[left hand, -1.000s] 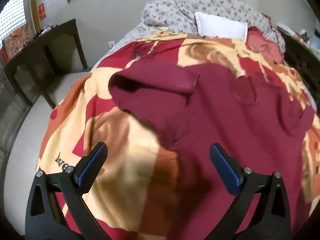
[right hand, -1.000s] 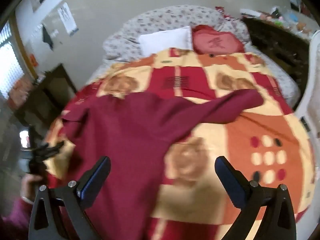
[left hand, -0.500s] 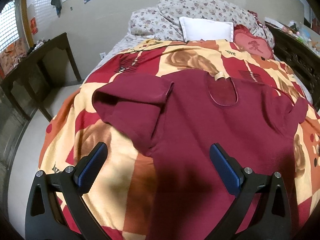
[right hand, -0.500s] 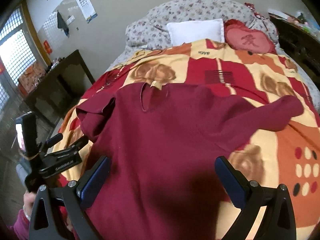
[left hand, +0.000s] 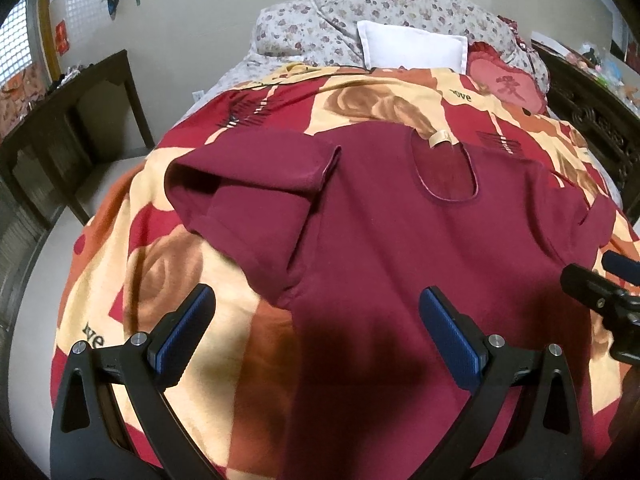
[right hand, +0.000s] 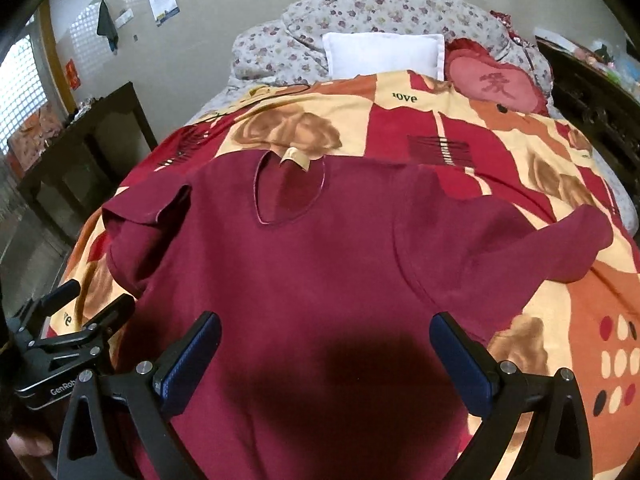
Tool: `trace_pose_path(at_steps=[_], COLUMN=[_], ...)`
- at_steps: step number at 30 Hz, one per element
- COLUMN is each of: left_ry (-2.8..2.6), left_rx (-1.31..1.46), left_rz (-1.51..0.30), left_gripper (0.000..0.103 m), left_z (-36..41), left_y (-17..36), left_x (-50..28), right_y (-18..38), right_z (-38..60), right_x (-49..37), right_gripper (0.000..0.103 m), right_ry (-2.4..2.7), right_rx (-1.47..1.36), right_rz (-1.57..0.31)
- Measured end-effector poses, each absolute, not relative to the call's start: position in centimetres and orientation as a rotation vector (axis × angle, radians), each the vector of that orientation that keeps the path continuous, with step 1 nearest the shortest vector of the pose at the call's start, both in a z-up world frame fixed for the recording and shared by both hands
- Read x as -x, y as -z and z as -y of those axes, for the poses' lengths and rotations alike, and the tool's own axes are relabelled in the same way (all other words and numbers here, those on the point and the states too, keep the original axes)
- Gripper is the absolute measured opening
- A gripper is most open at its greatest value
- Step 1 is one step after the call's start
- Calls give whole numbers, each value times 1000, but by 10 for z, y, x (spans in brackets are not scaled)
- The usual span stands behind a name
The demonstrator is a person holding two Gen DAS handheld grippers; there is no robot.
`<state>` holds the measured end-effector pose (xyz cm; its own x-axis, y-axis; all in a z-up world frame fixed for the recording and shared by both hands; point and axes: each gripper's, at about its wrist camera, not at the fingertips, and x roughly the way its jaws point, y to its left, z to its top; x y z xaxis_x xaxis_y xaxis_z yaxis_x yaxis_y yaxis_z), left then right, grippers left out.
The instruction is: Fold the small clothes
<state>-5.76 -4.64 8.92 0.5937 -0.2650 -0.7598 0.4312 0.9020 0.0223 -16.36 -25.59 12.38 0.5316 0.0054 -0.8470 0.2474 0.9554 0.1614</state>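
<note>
Both hand-held grippers, left [left hand: 316, 336] and right [right hand: 326, 360], jaws spread wide, empty, above the maroon shirt [right hand: 320, 280] lying flat on the bed's patterned blanket [right hand: 460, 128], neckline toward the white pillow [right hand: 384, 54].

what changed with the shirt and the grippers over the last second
Both views swung to centre on the maroon shirt, and the right gripper came into the left view. Nothing was gripped: left gripper and right gripper both stayed open. The shirt still lies flat on the blanket, left sleeve folded over.
</note>
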Motion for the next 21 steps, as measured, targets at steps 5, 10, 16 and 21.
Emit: trace_pose_path(at_steps=[5,10,16,21], left_ry=[405,400,403,402], left_rx=[-193,-207,-207,-213], left_rz=[-861,-868,-875,-881], left_gripper=[102,102,102,102], left_z=[46,47,48,49], left_y=[-85,-81,-78,-76], left_x=[55,52,50,49], right_y=[-119,-104,-88,-82], right_z=[274,272,274,276], right_x=[156,144,131,126], right_gripper=[103,103,103,103], right_ry=[119,108,136,139], right_rx=[-271,-247,-234,-228], right_rz=[-1023,-1025,-1020,-1031])
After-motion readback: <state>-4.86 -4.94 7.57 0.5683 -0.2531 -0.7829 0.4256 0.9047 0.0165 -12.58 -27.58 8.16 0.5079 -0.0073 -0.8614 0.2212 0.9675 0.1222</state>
